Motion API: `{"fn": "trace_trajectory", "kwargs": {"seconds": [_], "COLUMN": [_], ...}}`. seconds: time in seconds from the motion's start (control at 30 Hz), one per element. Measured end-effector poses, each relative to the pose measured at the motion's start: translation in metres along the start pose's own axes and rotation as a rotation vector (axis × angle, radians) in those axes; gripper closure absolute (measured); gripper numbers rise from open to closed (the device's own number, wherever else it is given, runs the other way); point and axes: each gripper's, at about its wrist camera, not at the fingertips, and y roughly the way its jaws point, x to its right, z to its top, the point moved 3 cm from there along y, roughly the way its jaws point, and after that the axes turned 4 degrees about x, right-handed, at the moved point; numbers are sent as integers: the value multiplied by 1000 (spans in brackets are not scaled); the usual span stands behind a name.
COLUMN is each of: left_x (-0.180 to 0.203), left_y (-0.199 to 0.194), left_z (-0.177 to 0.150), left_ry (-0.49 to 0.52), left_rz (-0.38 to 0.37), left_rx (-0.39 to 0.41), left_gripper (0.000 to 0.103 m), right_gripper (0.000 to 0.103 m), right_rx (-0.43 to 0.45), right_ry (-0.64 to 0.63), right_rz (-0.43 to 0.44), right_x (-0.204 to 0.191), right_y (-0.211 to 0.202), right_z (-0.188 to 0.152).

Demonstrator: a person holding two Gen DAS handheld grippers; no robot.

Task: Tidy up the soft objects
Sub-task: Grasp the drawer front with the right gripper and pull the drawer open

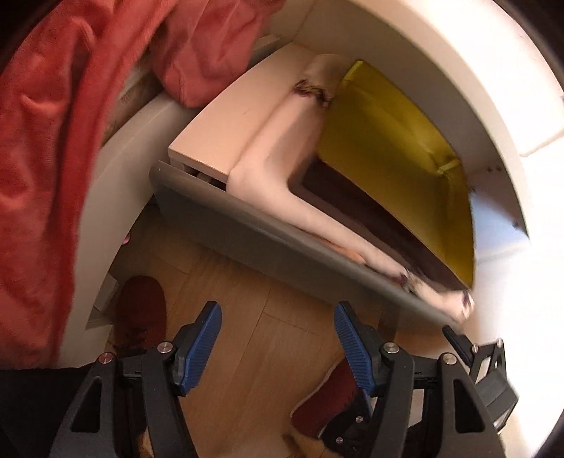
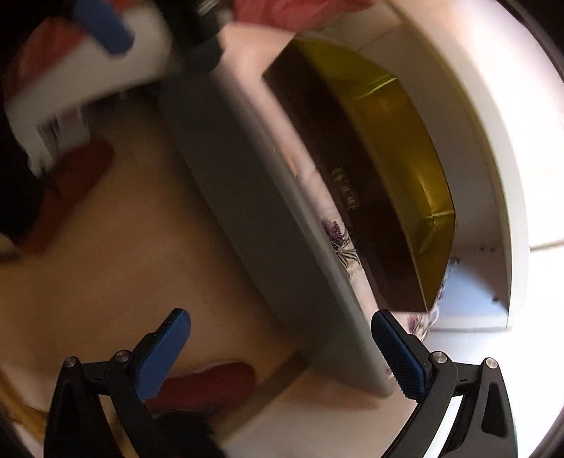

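Observation:
An open drawer with a grey front (image 1: 246, 229) (image 2: 253, 211) holds soft things. These are a yellow-green cushion (image 1: 394, 148) (image 2: 398, 141), a dark brown fabric (image 1: 352, 204) (image 2: 335, 158) and a pale floral cloth (image 1: 275, 155) (image 2: 338, 236) draped along the front. A coral blanket (image 1: 53, 141) hangs at the upper left. My left gripper (image 1: 276, 310) is open over the floor just before the drawer front, with nothing between its fingers. My right gripper (image 2: 278, 317) is open too, its right finger (image 2: 394, 348) beside the drawer's near corner. The other gripper (image 2: 105, 21) shows as a blur at the top left of the right wrist view.
The drawer belongs to a white cabinet (image 1: 423, 53) with a white panel (image 1: 116, 169) to its left. Below lies a wooden floor (image 1: 229, 317) with a person's dark red slippers (image 1: 144, 310) (image 2: 211, 384). Bright light washes out the right edge.

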Motion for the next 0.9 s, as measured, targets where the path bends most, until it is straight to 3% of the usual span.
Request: {"fn": "trace_trajectory", "kwargs": {"seconds": [0.17,0.33,0.53,0.73,0.9], "left_x": [-6,-13,-20,-19,-16], "left_y": [27,43,51,56,57], "left_z": [14,23,33,40,41], "left_ry": [-91,-141,-203,-190,-176], "left_rz": [-2,16,19,57,67], "left_rx": [-3,-11,-3,2,-7], "left_gripper": [36,36,33,22,22], "right_gripper": [0,0,0,0,0], "right_rx": [-31,-56,-45,-42,-45], "right_ry": [-21,-37,-75,-102,-92], "right_rz": [-53,7,17,32,62], "right_x": [12,16,13,20,18], "right_y": [34,51,49,47,53], "right_z": [-1,-3,3,6,5]}}
